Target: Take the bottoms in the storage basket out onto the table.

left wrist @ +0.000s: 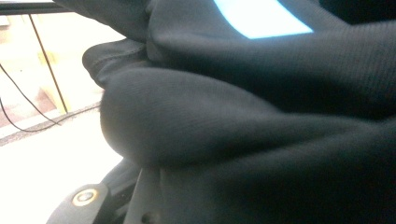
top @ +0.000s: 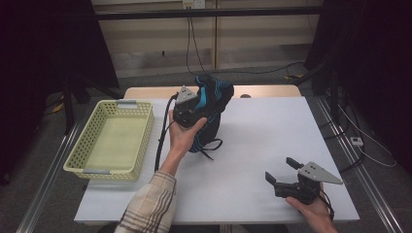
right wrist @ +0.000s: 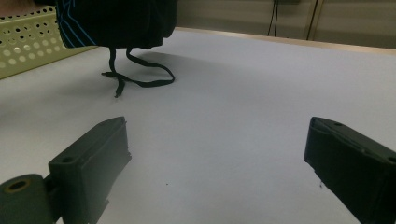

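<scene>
From the high view, your left tongs (top: 198, 108) are clamped on the black garment with blue stripes (top: 214, 104), holding it bunched above the middle of the white desk (top: 262, 145), with its lower folds and a drawstring (top: 210, 145) reaching down to the surface. The yellow-green basket (top: 112, 141) sits just to the left, its rim close beside your forearm, and looks like the likely place for the cloth. If so, lift until the drawstring clears the desk before you swing left, so nothing drags or catches on the basket's near wall. Your right tongs (top: 283, 171) rest low at the front right of the desk, jaws spread wide and holding nothing, well apart from the garment.

In the left gripper view, dark knit fabric (left wrist: 243, 130) crowds in right up to the camera, with a pale blue panel (left wrist: 261, 16) at the top. The jaws themselves are buried in the cloth, so judge the hold by feel and keep it firm.

In the right gripper view, the two black jaws stand far apart over bare desk (right wrist: 224, 116). The drawstring (right wrist: 140, 77) trails on the surface ahead under the hanging garment (right wrist: 116, 23), and the basket (right wrist: 28, 42) shows at the far left. There is plenty of open room on the right half; keep that hand parked there, clear of the front edge.
</scene>
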### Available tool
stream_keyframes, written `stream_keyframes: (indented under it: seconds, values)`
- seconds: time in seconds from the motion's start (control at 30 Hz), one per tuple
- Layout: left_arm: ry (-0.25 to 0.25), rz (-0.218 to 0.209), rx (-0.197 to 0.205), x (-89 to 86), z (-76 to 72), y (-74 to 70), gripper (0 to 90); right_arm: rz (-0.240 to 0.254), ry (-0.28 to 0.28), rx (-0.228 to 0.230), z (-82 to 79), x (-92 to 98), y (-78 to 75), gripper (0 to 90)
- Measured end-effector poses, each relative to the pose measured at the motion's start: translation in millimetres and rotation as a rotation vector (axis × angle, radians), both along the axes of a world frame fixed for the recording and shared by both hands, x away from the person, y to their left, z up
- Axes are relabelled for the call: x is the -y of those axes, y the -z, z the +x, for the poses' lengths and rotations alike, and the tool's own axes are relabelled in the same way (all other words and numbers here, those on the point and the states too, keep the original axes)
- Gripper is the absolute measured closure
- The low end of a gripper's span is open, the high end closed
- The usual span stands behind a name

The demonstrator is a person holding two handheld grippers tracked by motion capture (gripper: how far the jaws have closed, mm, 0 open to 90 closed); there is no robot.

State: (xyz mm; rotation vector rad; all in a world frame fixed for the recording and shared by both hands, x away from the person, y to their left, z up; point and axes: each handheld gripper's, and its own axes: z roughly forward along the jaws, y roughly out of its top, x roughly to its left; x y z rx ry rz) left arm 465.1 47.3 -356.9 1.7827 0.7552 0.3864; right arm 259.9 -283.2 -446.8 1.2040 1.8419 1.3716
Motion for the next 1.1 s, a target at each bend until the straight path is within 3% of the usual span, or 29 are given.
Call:
stream_keyframes:
  seconds: [0.3,0.43,0.57,0.93,1.1]
  values:
    - [0.002,0.024,-0.021,3.0,1.1,8.3,70.0,0.0,0.0,0.001,0.0,0.3,0.0,6.3]
    - [0.0,0.053,-0.023,4.1,3.6,11.4,69.7,-0.001,-0.001,0.0,-0.1,0.0,0.0,6.4]
    - [-0.004,0.053,-0.045,3.5,7.3,15.8,69.4,0.0,-0.001,0.0,0.1,0.2,0.1,6.4]
    - [-0.004,0.114,-0.09,7.1,13.0,30.3,67.8,0.0,-0.002,0.001,0.1,0.3,0.0,6.4]
    - [-0.015,0.121,-0.105,4.9,15.5,34.9,67.2,0.001,-0.002,0.001,0.2,0.3,0.2,6.4]
